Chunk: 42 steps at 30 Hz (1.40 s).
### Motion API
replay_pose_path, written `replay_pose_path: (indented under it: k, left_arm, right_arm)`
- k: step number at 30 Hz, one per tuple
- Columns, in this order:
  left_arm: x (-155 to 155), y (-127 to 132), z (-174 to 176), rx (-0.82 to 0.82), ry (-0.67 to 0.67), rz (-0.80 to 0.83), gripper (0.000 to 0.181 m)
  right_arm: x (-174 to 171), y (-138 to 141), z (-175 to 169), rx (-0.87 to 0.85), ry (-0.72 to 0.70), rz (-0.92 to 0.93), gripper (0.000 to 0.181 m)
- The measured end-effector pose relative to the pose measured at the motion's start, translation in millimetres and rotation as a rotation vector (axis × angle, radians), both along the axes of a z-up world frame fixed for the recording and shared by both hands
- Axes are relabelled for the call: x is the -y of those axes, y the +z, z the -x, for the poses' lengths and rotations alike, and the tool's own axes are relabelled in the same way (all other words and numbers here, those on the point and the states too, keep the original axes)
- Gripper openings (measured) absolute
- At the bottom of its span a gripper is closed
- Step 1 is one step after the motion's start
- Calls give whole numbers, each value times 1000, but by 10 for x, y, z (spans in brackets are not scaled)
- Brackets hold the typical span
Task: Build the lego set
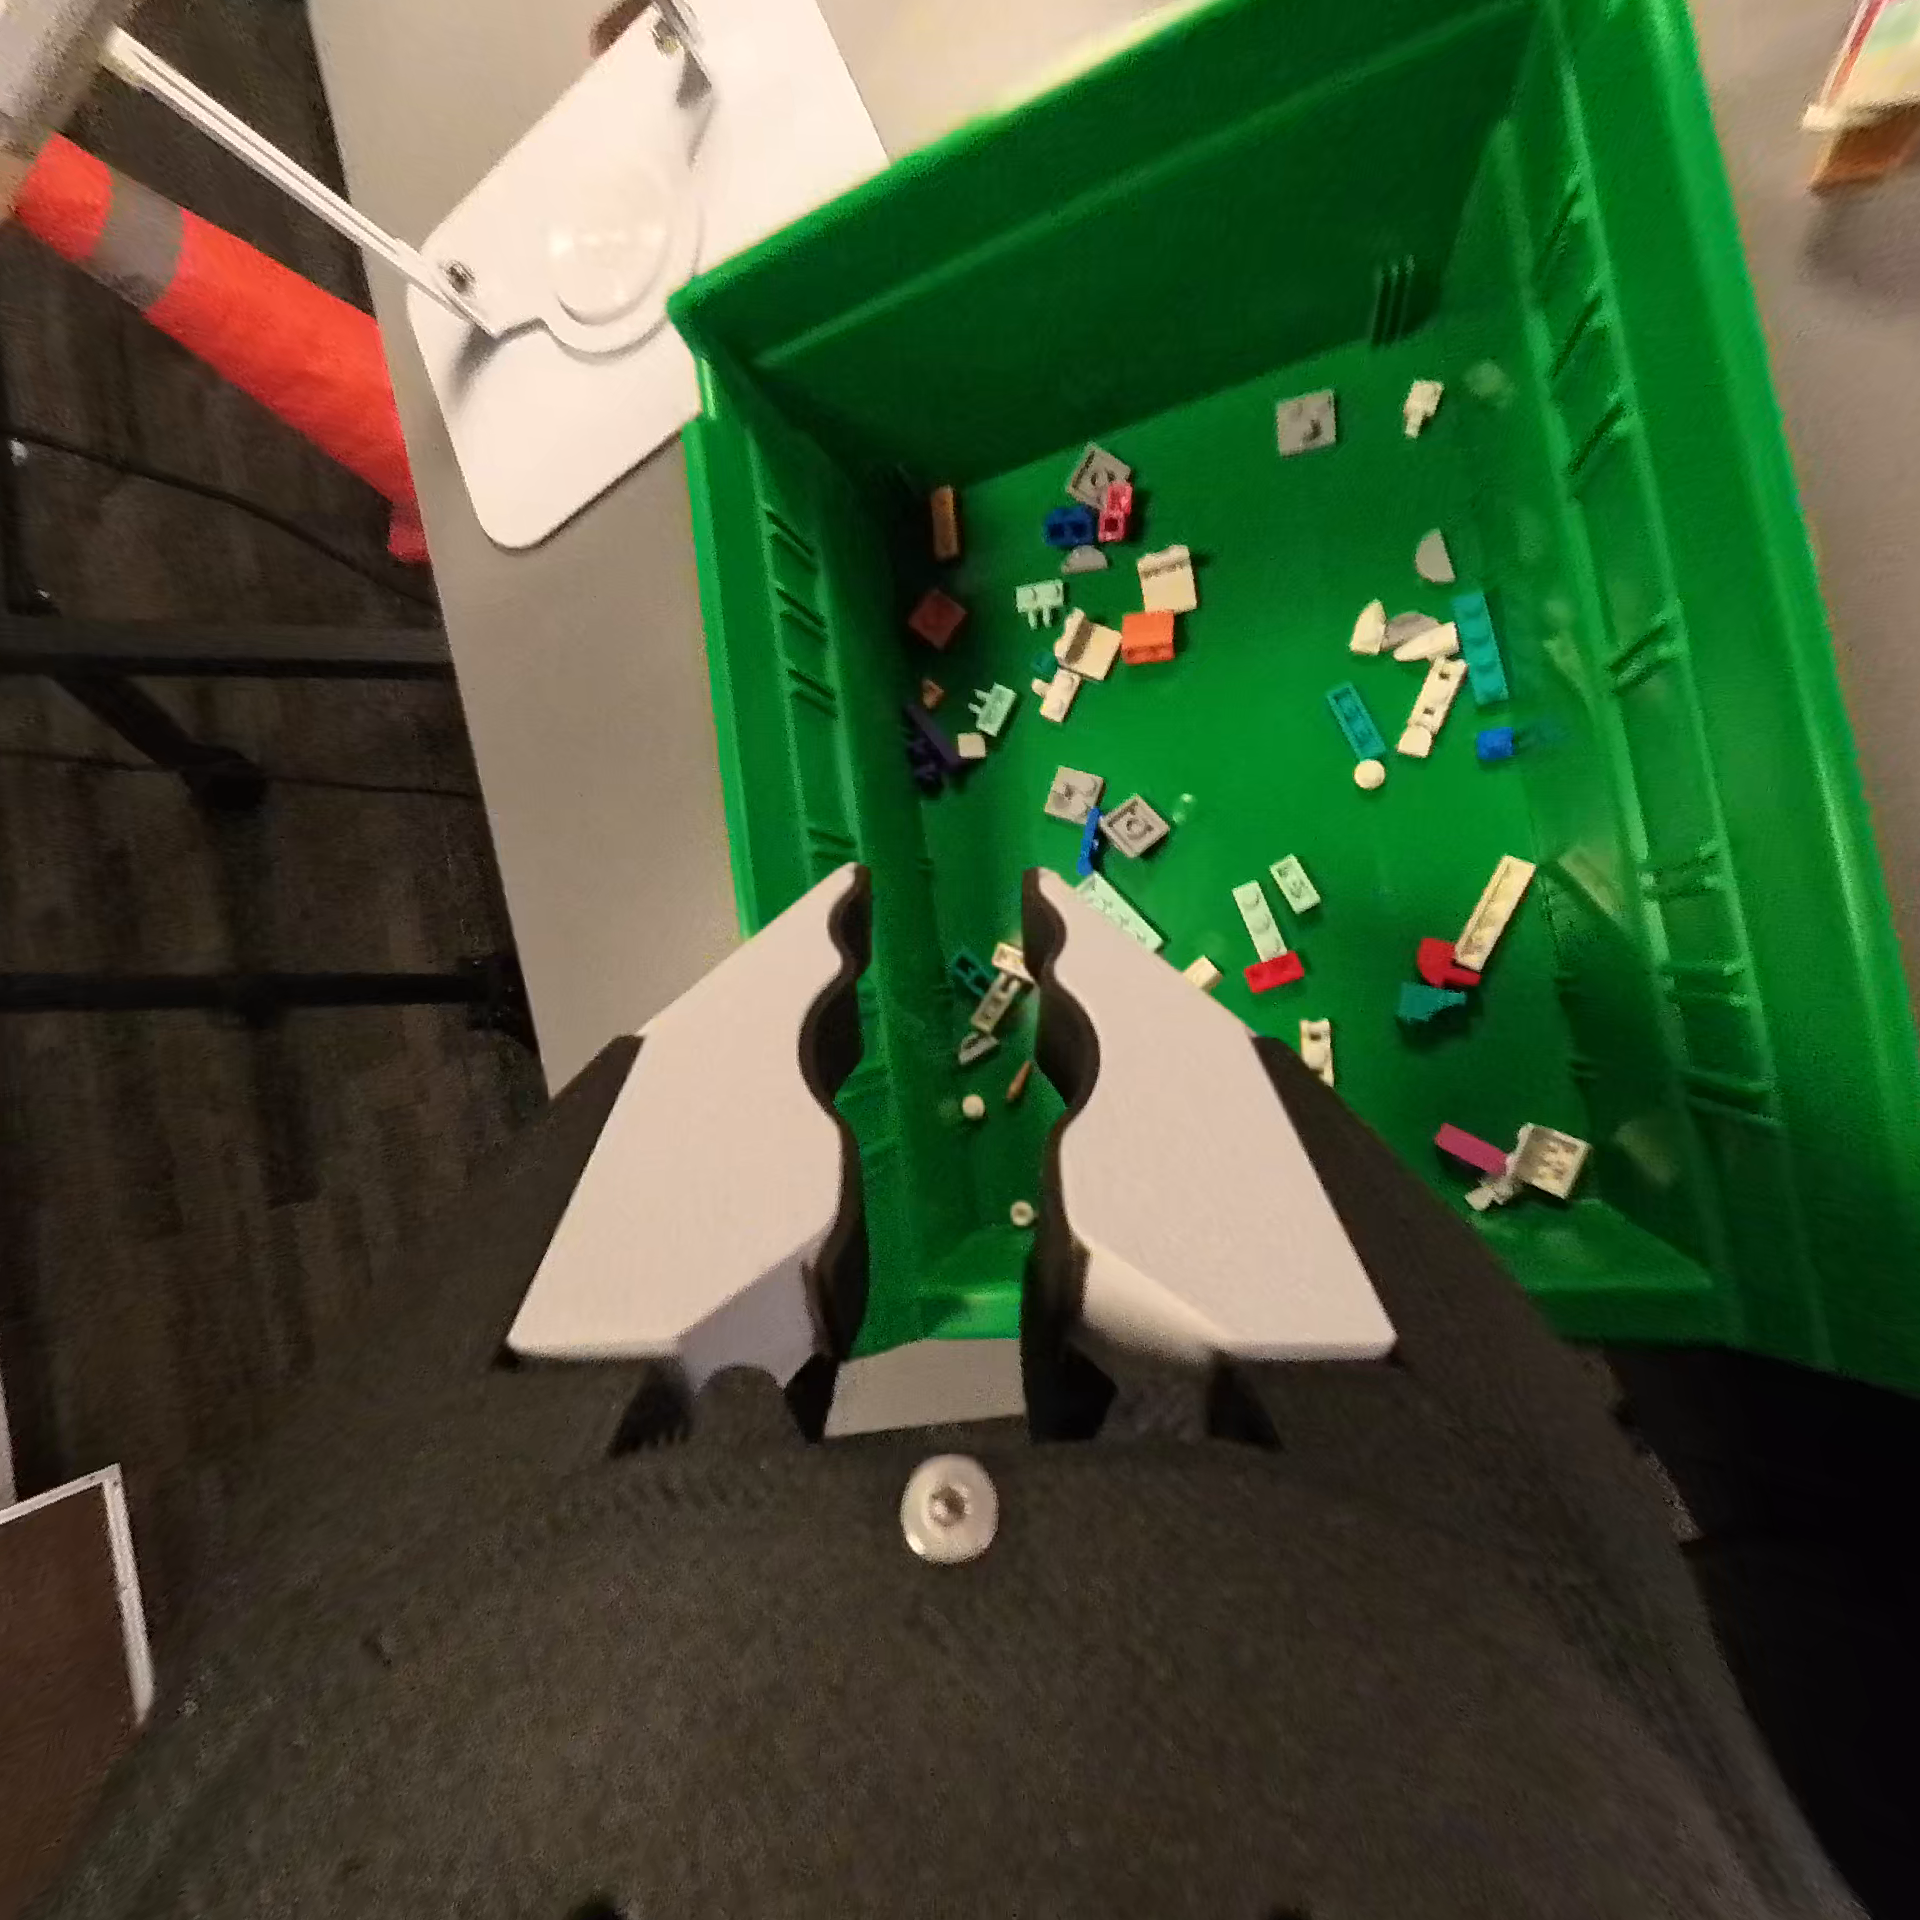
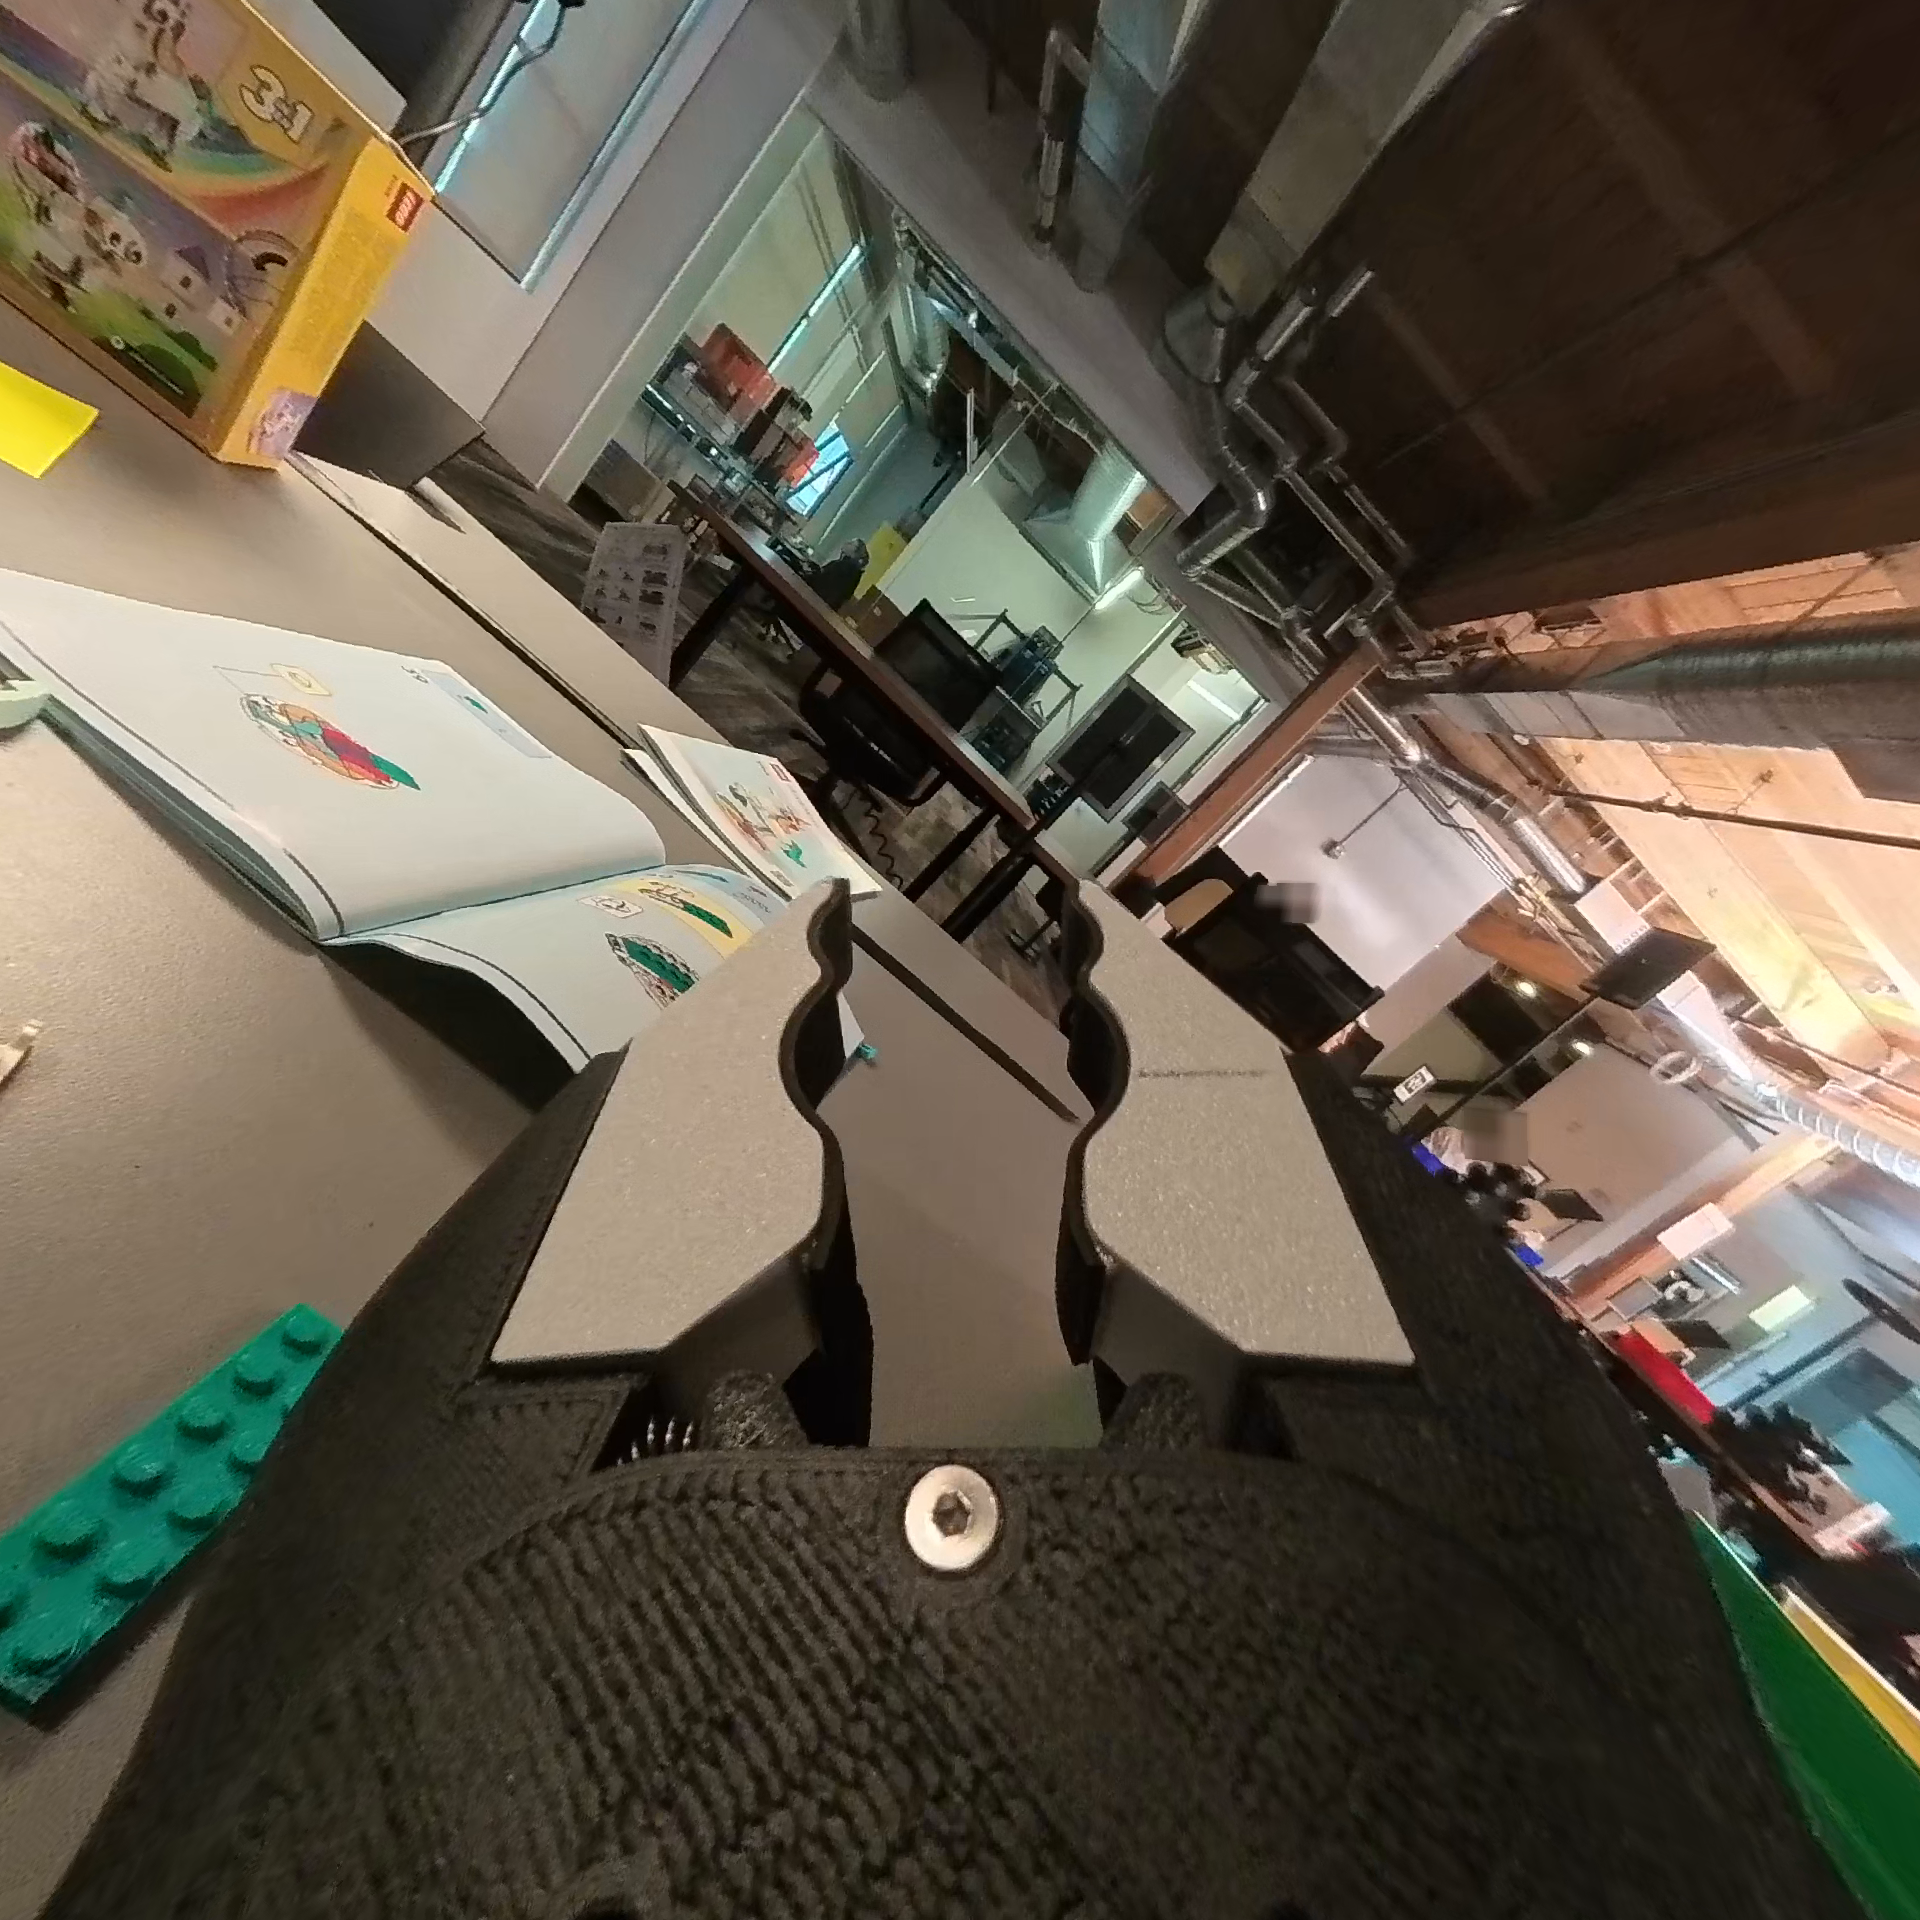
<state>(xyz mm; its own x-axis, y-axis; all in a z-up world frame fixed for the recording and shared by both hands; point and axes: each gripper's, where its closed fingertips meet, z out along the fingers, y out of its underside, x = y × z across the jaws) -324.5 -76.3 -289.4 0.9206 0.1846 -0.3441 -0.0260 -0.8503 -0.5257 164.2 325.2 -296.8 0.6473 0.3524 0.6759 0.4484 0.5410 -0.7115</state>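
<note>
- Grey tabletop carries the work, with a wide workshop of benches and ceiling pipes behind it at 1 o'clock in the right wrist view.
- Nearest in that view, the right gripper hangs low over the table with its jaws apart and nothing between them; it looks tilted away from the work, so any reach from here would start half blind.
- A dark green studded plate lies flat at 8 o'clock, just beside the gripper body; a careless swing could shove it across the table.
- Farther off, at 10 o'clock, the open instruction booklet lies flat, and the set's yellow box stands at 11 o'clock.
- In the left wrist view, the left gripper hovers over the near corner of the green bin, jaws parted and empty.
- Loose lego pieces lie scattered on the bin floor, from just under the fingertips out to 1 o'clock.
- Pieces are tiny and some lie touching, so a pinch could catch two or flick one away.
- Motion blur softens this view, so which piece is the target I cannot tell.
- A fingertip could also catch the bin's ribbed wall on the way down.
</note>
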Motion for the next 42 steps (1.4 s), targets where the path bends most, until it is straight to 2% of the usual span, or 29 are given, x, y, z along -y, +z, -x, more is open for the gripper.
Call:
replay_pose_path:
  k: [4,7,11,13,15,23,30,37,42]
  left_arm:
    - [-137,112,4,52,-46,-59,28]
    - [-203,55,-29,90,-97,-46,29]
    - [-266,-141,-140,150,-208,29,28]
    - [-232,-315,-195,164,-278,127,29]
    - [-196,-482,-170,158,-288,209,29]
    - [-85,-950,-335,362,-372,321,24]
    - [32,-1108,-202,234,-444,415,33]
    - [54,-1202,-108,235,-462,471,35]
    - [54,-1236,-150,291,-480,488,46]
  right_arm:
    - [-21,-5,-20,-3,-13,7,39]
    - [-18,3,-23,-12,-9,10,38]
    - [-86,-16,-74,-20,-50,31,39]
    - [-129,-22,-119,-28,-81,41,39]
    - [-172,-22,-174,-44,-111,55,39]
    - [-268,-90,-235,-30,-172,93,39]
    - [-270,-138,-181,21,-173,91,39]
    - [-273,-144,-178,26,-176,92,39]
    - [-272,-140,-178,26,-176,90,39]
